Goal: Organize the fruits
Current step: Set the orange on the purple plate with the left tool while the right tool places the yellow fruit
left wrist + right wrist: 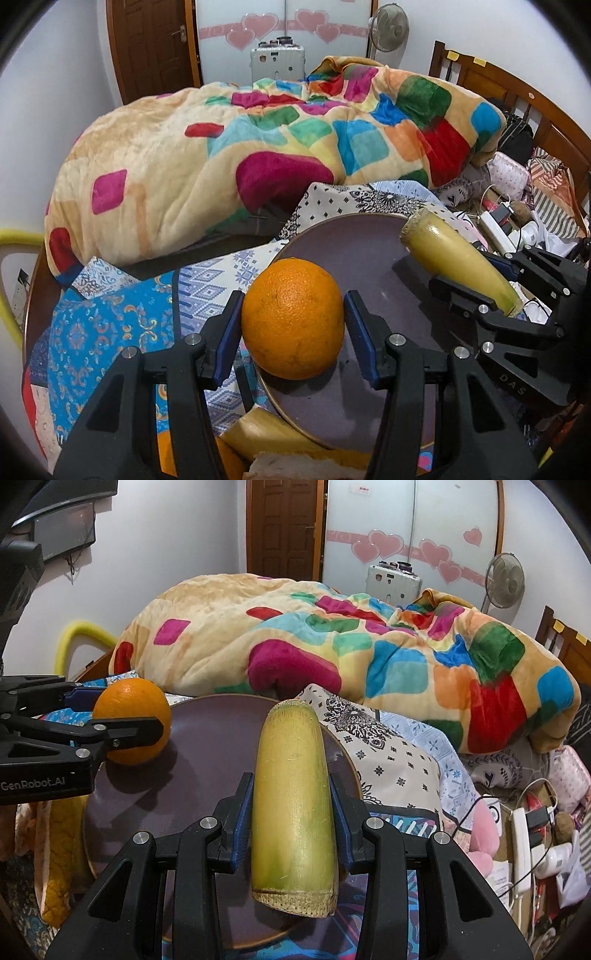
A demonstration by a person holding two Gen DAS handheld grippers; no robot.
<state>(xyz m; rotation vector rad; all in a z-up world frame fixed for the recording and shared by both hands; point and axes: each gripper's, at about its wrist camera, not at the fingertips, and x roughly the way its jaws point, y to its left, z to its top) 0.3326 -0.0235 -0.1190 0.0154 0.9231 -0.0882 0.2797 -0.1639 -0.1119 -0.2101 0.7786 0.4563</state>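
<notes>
Over the plate: both held fruits hang above a round purple plate [369, 236] that lies on patterned cloths [110, 321] on a bed, in front of a heaped colourful blanket [221, 147].
Left gripper [293, 321]: its blue pads are closed on an orange [293, 319], one pad on each side at the widest part; the fruit sits at the plate's near-left rim, and whether it already touches the plate I cannot tell.
Right gripper [291, 812]: narrowly closed on a yellow-green cut stalk [291, 805], a sugarcane-like piece with two sawn ends; it is gripped at mid-length and points away from the camera over the plate's right side.
Orange, handling: probably fairly heavy for its size, firm but with a giving rind; the dimpled skin should hold well against the pads. It will likely roll once let go, so it wants setting down well inside the rim.
Stalk, handling: looks stiff and hard with a smooth, waxy skin that may slip or twist between the pads. A mid-length hold keeps it balanced; laid flat it could still roll sideways.
Other fruit: a yellowish piece [258, 435] lies under the plate's near edge, partly hidden.
Risk: the plate rests on soft bedding and may tip under an off-centre load.
</notes>
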